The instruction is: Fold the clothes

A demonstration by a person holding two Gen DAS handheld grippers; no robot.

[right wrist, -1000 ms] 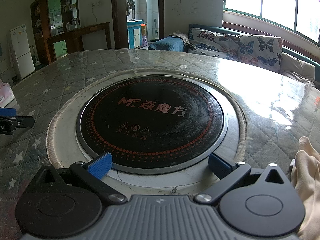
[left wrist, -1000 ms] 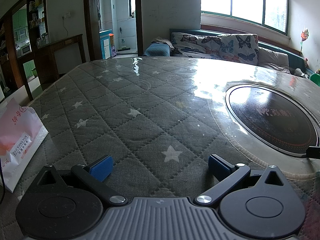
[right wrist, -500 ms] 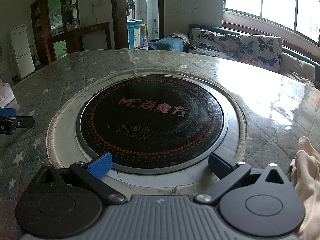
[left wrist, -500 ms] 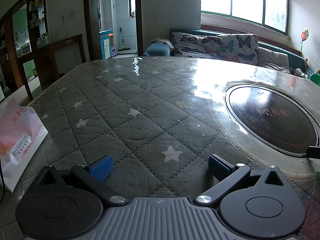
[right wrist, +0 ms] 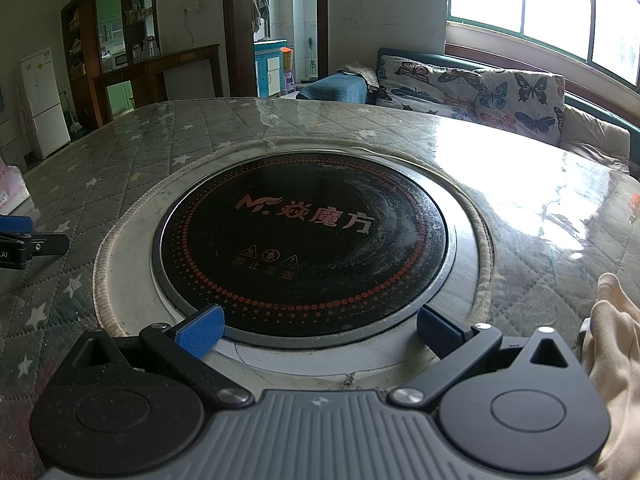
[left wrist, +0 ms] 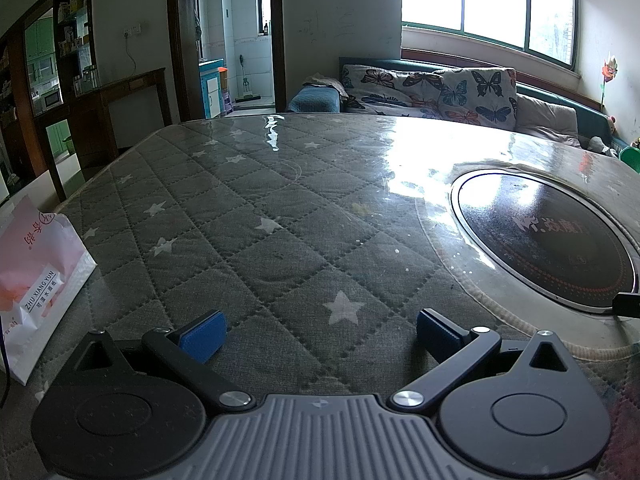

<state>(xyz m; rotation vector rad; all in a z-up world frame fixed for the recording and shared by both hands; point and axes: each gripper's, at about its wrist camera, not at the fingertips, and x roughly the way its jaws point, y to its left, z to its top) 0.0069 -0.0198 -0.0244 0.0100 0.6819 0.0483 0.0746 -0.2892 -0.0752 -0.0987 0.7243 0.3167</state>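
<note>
A cream garment (right wrist: 612, 360) lies bunched at the right edge of the right wrist view, beside my right gripper and partly cut off. My right gripper (right wrist: 318, 334) is open and empty, low over the near rim of the black round cooktop (right wrist: 300, 248). My left gripper (left wrist: 320, 334) is open and empty over the grey quilted star-patterned table cover (left wrist: 248, 224). The left gripper's finger also shows at the left edge of the right wrist view (right wrist: 24, 240). No garment shows in the left wrist view.
A pink and white packet (left wrist: 34, 280) stands at the table's left edge. The cooktop (left wrist: 548, 240) is set into the table to the right of my left gripper. A butterfly-print sofa (left wrist: 432, 92) stands beyond the far edge, under windows.
</note>
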